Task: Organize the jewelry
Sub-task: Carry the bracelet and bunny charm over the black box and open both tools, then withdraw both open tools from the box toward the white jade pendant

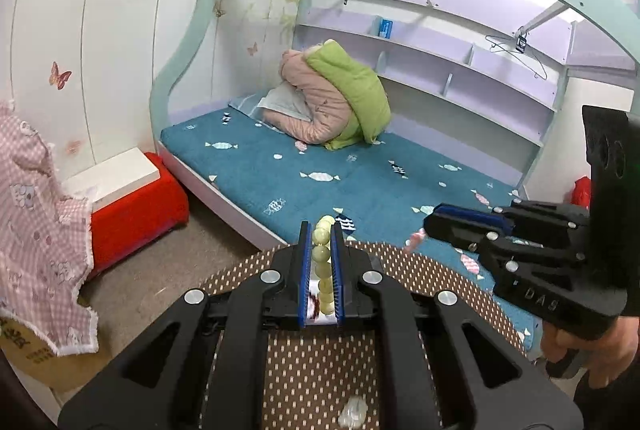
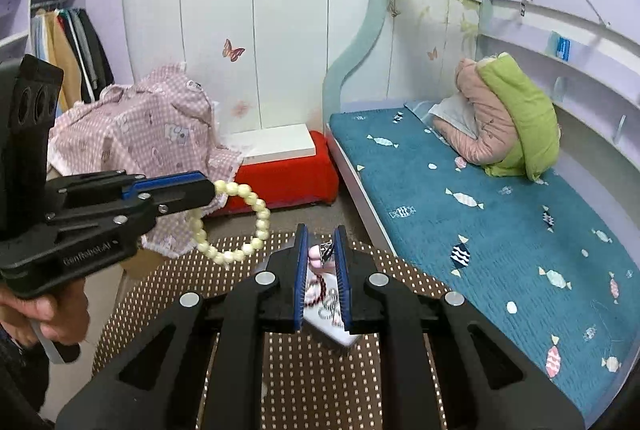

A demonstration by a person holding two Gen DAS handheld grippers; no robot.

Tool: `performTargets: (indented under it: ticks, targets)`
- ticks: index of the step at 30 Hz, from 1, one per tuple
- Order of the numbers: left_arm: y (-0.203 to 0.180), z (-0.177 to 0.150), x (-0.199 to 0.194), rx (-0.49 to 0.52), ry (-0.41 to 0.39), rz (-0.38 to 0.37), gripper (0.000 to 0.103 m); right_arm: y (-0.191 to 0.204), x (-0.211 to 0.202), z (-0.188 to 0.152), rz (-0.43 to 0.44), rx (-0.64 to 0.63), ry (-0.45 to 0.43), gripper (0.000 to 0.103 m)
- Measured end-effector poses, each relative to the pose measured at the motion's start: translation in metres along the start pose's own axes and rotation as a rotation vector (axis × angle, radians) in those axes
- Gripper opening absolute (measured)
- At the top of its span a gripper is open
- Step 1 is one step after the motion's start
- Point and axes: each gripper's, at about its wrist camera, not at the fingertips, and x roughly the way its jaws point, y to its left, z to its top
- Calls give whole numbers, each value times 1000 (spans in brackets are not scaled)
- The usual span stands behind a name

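My left gripper is shut on a pale green bead bracelet. In the right wrist view that gripper holds the bracelet as a hanging loop above the brown dotted round table. My right gripper is shut on a pink hair clip with a metal claw, above a white tray that holds a dark red bead bracelet and silver pieces. In the left wrist view the right gripper shows at the right with the pink clip at its tip.
A blue bed with a pink and green quilt lies to the right. A red stool with a white box and a pink checked cloth stand at the left. A small clear item lies on the table.
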Motion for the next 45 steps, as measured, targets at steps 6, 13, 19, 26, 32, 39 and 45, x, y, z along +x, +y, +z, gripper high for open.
performTargets:
  ticks: [6,13,19,26,32,39,45]
  targets:
    - [2,20,40,-18,44,-1,9,-13,29,10,-8,30,50,12]
    - [5,17,77,-28,116,0,19,-29,57,4,3,98,123,13]
    - [20,13,71,-80,89,65,82,-44,55,-3,-9,187,106,72]
    - [18,5,25,-34,-18,176,96,-44,28,-6,-67,231,47,96]
    - [6,-5,-17,-8,-80,210,97,-38,-4,-10,-102,243,-5,96]
    - [-12,-16,-59,15,-123,222,98,-26,-44,-16,-128,239,-61,96]
    - [-22,-30,-85,13,-140,215,98,-15,-85,-33,-179,228,-109,96]
